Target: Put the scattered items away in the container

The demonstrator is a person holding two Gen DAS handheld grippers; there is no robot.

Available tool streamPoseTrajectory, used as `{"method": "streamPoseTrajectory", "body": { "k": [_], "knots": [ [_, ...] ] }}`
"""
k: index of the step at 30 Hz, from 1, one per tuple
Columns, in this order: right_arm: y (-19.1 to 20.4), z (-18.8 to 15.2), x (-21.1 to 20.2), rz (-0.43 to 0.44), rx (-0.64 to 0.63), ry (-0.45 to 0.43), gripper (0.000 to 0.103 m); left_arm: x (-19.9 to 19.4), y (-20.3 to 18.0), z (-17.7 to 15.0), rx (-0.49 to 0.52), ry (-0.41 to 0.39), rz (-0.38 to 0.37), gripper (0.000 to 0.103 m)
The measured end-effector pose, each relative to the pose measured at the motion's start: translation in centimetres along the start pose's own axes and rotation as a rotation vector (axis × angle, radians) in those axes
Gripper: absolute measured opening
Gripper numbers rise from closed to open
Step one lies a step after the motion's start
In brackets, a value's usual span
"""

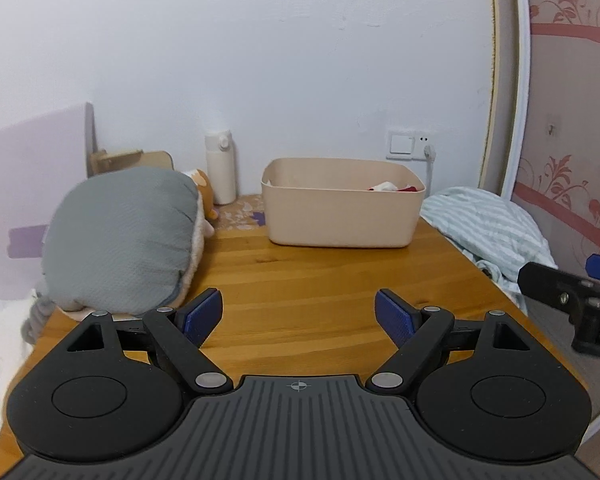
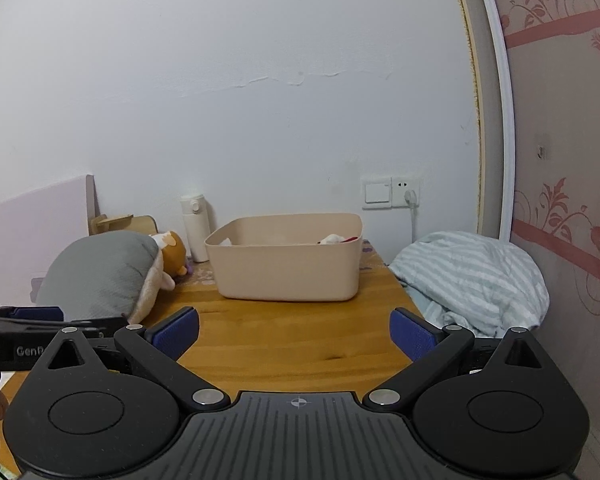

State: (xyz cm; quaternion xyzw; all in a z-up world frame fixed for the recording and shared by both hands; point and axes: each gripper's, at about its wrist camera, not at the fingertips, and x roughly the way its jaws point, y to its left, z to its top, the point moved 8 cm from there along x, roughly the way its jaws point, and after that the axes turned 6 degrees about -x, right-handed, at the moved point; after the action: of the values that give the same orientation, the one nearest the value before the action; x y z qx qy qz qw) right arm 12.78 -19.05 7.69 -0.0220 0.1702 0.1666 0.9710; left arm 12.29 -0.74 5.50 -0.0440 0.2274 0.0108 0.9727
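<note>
At the left edge of the wooden table [image 1: 300,280] lies a grey round plush cushion with a cream underside [image 1: 120,236], and behind it peeks a small orange-and-white stuffed toy [image 1: 202,184], both well left of the beige plastic container [image 1: 340,212] that sits at the far end, its long axis across the view. White and red cloth items [image 1: 392,187] already show above the container's rim. The left gripper [image 1: 299,316] hovers low over the near table, level and pointing straight at the container, jaws spread wide with nothing between the blue pads. It stands nearer the cushion, which lies just ahead and to its left, so a reach for it would likely fall to this hand. The right gripper [image 2: 294,332] is held beside it, likewise released and empty, aimed at the container, with a striped pale-green bedding bundle [image 2: 472,276] off the table's right side
</note>
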Motion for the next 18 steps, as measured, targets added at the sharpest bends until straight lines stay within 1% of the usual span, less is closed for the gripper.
{"method": "streamPoseTrajectory", "body": {
  "k": [3,8,13,18],
  "knots": [
    [0.3,-0.5,-1.0,0.0,-0.01,0.001,0.103,-1.3,-0.2,-1.0,-0.012,0.006,-0.023,0.085],
    [1.2,-1.3,-2.9,0.0,-0.04,-0.011,0.103,-2.6,0.2,-2.5,-0.087,0.046,-0.088,0.085],
    [2.1,-1.9,-4.6,-0.012,-0.08,-0.03,0.103,-3.7,1.0,-3.7,-0.131,0.062,-0.087,0.085],
    [3.3,-2.3,-5.5,0.014,-0.111,-0.033,0.103,-4.8,1.3,-4.4,-0.121,0.058,-0.069,0.085]
  ]
}}
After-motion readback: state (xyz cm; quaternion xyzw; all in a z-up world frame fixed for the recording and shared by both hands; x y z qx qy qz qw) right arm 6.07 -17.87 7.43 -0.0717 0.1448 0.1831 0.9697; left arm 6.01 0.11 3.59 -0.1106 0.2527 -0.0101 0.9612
